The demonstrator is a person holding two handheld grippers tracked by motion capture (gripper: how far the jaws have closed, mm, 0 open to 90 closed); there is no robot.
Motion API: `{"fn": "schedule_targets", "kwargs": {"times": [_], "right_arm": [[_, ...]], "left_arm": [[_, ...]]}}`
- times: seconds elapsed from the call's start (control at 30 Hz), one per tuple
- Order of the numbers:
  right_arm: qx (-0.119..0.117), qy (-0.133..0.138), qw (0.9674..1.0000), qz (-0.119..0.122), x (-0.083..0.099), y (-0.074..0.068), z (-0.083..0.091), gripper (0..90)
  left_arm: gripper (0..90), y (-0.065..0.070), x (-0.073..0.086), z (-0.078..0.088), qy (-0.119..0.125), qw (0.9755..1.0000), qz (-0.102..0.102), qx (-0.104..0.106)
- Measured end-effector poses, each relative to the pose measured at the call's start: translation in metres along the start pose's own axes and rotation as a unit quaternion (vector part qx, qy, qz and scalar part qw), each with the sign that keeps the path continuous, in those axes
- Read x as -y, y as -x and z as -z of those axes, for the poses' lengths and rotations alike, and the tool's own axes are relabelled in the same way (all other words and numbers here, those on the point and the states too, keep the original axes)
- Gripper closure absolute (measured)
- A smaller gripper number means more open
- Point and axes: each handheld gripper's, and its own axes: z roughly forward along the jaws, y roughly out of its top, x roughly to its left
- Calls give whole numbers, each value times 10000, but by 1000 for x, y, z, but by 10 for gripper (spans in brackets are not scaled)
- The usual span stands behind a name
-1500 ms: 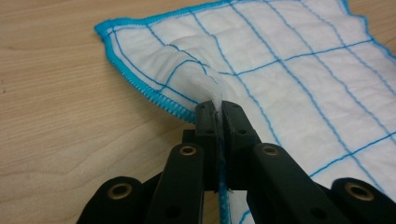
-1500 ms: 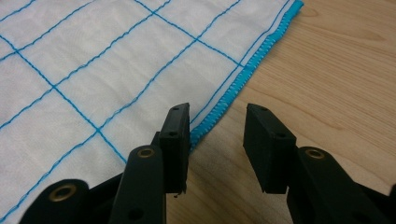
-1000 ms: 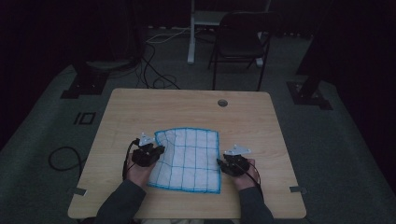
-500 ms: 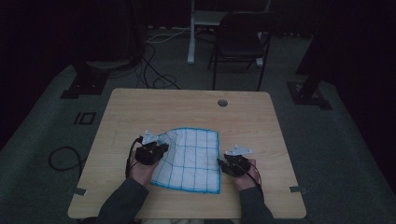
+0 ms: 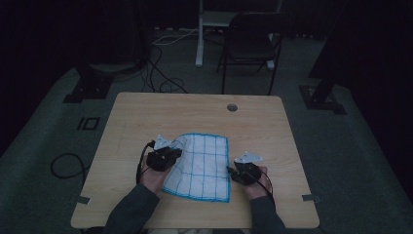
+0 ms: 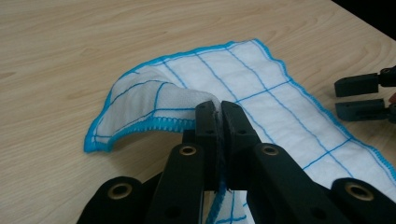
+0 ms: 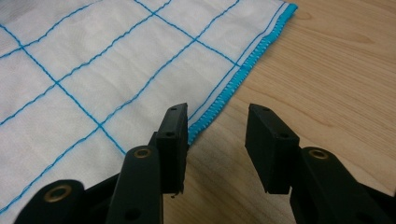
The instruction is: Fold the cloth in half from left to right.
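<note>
Dark flooring with loose cables surrounds a light wooden table [image 5: 195, 117], and a black folding chair [image 5: 251, 46] stands beyond its far edge. On the near half of the table lies a white cloth [image 5: 204, 165] crossed by a blue grid and bound with a blue stitched hem. Most of the cloth rests flat on the wood; its left side is raised off the surface and curls over itself. The left gripper [image 5: 170, 155], held in the person's left hand [image 5: 153, 178], sits at that raised side. In the left gripper view its two black jaws are pressed together on the hem of the cloth [image 6: 261, 93], with the fabric pinched between the pads and a fold arching away from them toward the table. The right gripper [image 5: 233, 171], held in the person's right hand [image 5: 255, 183], rests just beside the right edge of the cloth near its front corner. In the right gripper view [image 7: 217, 149] its jaws stand spread apart with bare wood between them; the left-hand jaw sits at the blue hem of the cloth [image 7: 93, 70], and nothing is clamped between the pads. Both of the person's sleeves enter from the near edge of the table.
</note>
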Motion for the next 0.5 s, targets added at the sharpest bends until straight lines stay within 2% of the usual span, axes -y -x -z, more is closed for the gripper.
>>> {"fn": "schedule_targets", "kwargs": {"times": [0.5], "right_arm": [[59,58,10000,-55,1,3,6,583]], "left_arm": [[871,14,-12,-5,67,9997,-111,196]]}}
